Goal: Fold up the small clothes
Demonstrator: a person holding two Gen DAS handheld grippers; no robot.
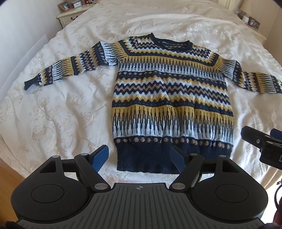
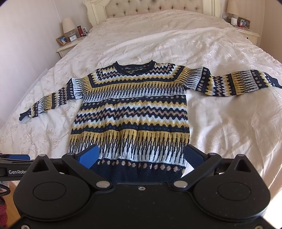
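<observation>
A cream bed [image 2: 220, 52] is covered by a patterned sweater [image 2: 130, 109] laid flat at its middle, collar pointed toward the headboard [image 2: 155, 7], sleeves stretched sideways. Just short of the sweater's hem, the left gripper [image 1: 139, 159] and right gripper [image 2: 141, 155] are held spread, empty.

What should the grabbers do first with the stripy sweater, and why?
Probably the left gripper should reach for the left sleeve to fold it in: the sweater lies flat on the bed, sleeves spread, both grippers open and empty.
</observation>
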